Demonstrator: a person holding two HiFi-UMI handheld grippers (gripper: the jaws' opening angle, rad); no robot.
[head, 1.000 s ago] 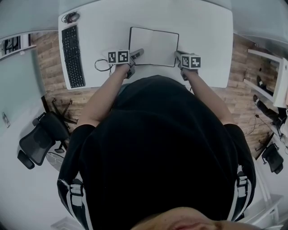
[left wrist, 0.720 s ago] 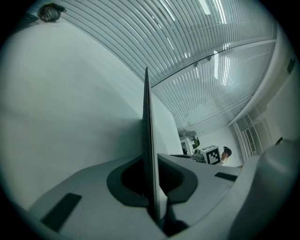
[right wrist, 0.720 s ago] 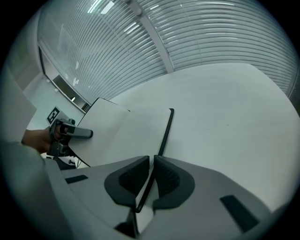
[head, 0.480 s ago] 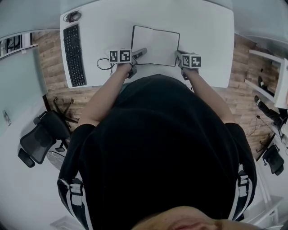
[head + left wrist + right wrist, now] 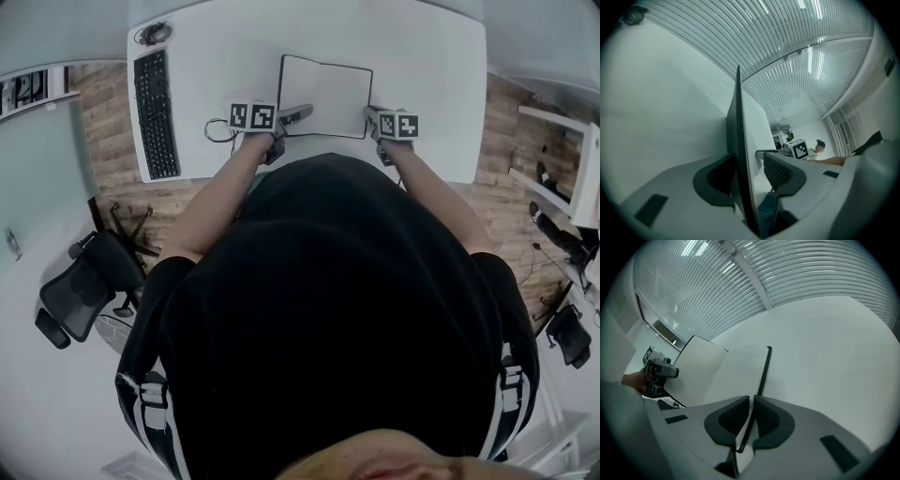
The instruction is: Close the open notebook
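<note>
The notebook (image 5: 326,94) lies open on the white desk (image 5: 422,75), right in front of the person, and it sits between the two grippers. The left gripper (image 5: 300,113) is at its near left corner. The right gripper (image 5: 371,112) is at its near right corner. So both hands are just as close to it. The fold down the middle of the notebook runs away from the person, from near to far. That line matters most: to close the notebook, one half has to swing over the fold and land on the other half. The right gripper is closed tight and pinches the thin right edge of the notebook. The left gripper has just been opening its jaws. They stand wide apart now. The dark left edge of the notebook runs between them, but a gap shows beside one pad, so I think it has no real hold. I think the right gripper is the one that can do the work. From there the other half lies to the left, so the move would go up and over to the left. The left gripper sits in that path, so it may need to pull back first. The keyboard (image 5: 155,112) is well apart on the left.
</note>
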